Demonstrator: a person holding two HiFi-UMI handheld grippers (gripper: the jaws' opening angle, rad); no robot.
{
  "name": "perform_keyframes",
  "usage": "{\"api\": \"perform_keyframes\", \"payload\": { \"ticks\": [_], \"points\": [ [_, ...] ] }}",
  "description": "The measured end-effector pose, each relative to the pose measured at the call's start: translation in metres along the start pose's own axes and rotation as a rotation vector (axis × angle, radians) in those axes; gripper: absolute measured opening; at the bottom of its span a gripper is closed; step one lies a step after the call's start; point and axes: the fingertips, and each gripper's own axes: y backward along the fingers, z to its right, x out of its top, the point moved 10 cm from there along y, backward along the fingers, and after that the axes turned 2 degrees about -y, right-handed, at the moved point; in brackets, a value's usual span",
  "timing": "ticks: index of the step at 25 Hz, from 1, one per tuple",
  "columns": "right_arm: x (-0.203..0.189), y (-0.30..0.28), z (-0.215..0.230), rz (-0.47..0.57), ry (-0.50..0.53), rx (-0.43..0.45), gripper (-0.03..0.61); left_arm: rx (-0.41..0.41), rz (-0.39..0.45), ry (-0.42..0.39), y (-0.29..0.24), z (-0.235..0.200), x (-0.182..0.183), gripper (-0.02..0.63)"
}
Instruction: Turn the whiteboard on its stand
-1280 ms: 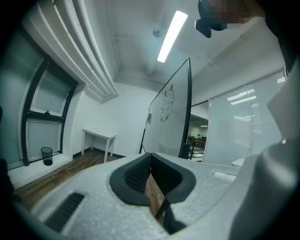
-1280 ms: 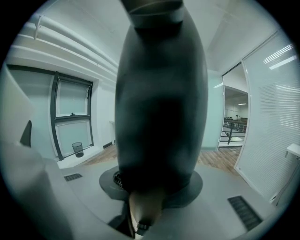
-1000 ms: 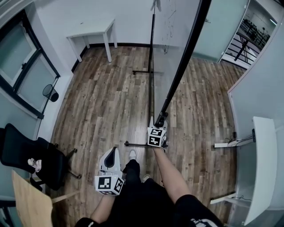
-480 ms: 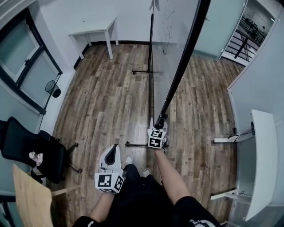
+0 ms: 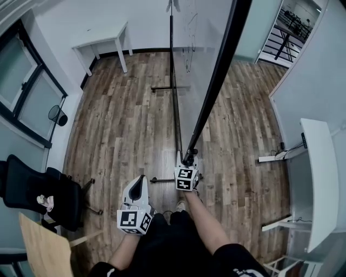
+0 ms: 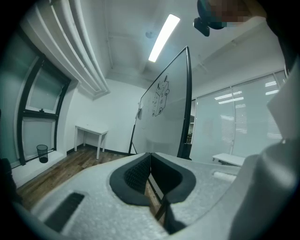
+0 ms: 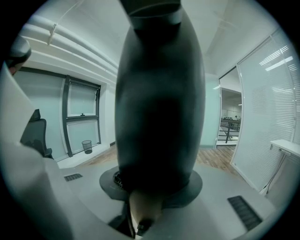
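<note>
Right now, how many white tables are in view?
2. One white table stands by the far wall, left of the whiteboard; the second white table is at the head view's right edge. Others may sit out of frame.

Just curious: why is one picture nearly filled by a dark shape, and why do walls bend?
Right gripper view: the whiteboard frame, close to the lens, blurs into a dark mass. Head view: the wide lens bows the wall and floor.
</note>
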Motion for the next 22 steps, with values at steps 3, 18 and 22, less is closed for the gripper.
{"api": "perform_keyframes", "payload": {
  "ticks": [3, 18, 22],
  "points": [
    [-0.01, 0.018, -0.02, -0.011, -0.011, -0.001, 0.127, -0.039, -0.009, 0.002, 0.005, -0.011, 0.001, 0.017],
    [-0.027, 0.071, -0.074, 0.012, -0.023, -0.061, 0.126, -0.23, -0.06, -0.007, 0.07, -0.079, -0.001, 0.017],
    [-0.031, 0.086, -0.083, 0.009, -0.028, -0.056, 0.127, -0.235, -0.058, 0.006, 0.086, -0.077, 0.0, 0.017]
  ]
}}
